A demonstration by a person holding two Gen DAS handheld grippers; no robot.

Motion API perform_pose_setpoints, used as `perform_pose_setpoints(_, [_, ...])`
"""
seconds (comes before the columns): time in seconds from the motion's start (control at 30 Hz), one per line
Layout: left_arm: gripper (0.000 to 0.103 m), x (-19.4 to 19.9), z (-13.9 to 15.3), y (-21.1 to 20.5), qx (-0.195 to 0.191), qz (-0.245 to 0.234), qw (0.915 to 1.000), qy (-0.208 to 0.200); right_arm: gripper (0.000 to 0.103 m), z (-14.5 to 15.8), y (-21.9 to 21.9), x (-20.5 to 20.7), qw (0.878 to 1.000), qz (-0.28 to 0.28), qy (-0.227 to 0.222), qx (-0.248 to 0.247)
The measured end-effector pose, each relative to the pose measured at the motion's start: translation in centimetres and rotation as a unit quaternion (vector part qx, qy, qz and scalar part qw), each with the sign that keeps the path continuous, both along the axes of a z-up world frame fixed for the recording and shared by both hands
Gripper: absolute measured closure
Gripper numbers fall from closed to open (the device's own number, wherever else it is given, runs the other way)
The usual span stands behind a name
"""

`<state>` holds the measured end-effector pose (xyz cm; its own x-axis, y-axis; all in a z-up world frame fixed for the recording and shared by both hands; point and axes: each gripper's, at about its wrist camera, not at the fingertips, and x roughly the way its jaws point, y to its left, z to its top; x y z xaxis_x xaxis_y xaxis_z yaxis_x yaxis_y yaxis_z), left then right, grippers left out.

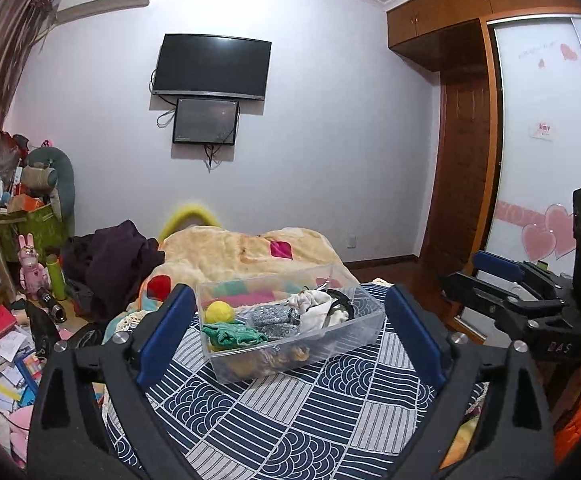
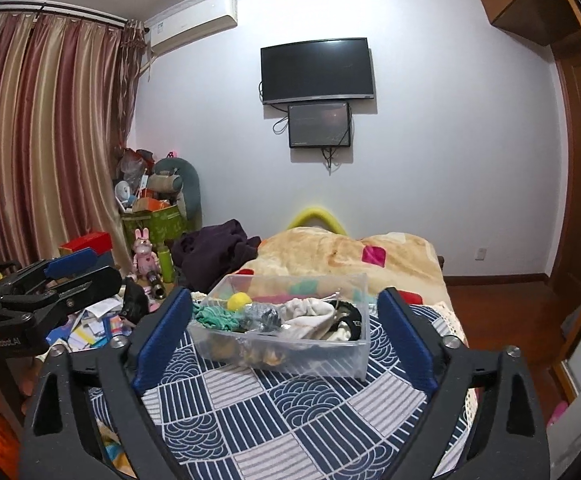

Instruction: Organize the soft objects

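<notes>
A clear plastic bin point(image 1: 366, 322) point(image 2: 354, 360) stands on the navy-and-white patterned cloth point(image 1: 290, 412) point(image 2: 290, 420) on the bed. It holds a yellow ball point(image 1: 219, 312) point(image 2: 239, 301), a green knit piece point(image 1: 234, 334) point(image 2: 214, 317), grey knit items point(image 1: 272, 320) point(image 2: 264, 316), a white cloth point(image 1: 314, 307) point(image 2: 310, 312) and a black item point(image 2: 350, 320). My left gripper point(image 1: 290, 320) is open and empty, its blue pads framing the bin from a short way back. My right gripper point(image 2: 284, 324) is open and empty, also facing the bin.
A beige blanket point(image 1: 242, 248) point(image 2: 342, 252) lies behind the bin, dark clothes point(image 1: 118, 260) point(image 2: 214, 252) to its left. Cluttered papers, boxes and toys cover the floor at left point(image 1: 6, 344) point(image 2: 90, 328). A wooden wardrobe point(image 1: 470, 120) stands at right.
</notes>
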<state>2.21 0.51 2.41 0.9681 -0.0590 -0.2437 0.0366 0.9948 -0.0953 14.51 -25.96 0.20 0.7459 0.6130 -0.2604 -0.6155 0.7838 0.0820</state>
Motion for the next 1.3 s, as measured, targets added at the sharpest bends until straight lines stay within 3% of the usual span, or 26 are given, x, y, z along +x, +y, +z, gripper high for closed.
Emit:
perform_pose_setpoints(0.33, [0.004,-0.2,-1.0,-0.8,0.015,0.008,0.9999,0.003,0.007,-0.9,-0.9,-1.0,1.0,-0.003,0.003,-0.001])
perform_pose_setpoints(1.3, [0.001,-0.1,-1.2,-0.8,0.01,0.003,0.9999,0.009,0.006,-1.0,-1.1,-1.4,1.0,-0.001,0.003,-0.001])
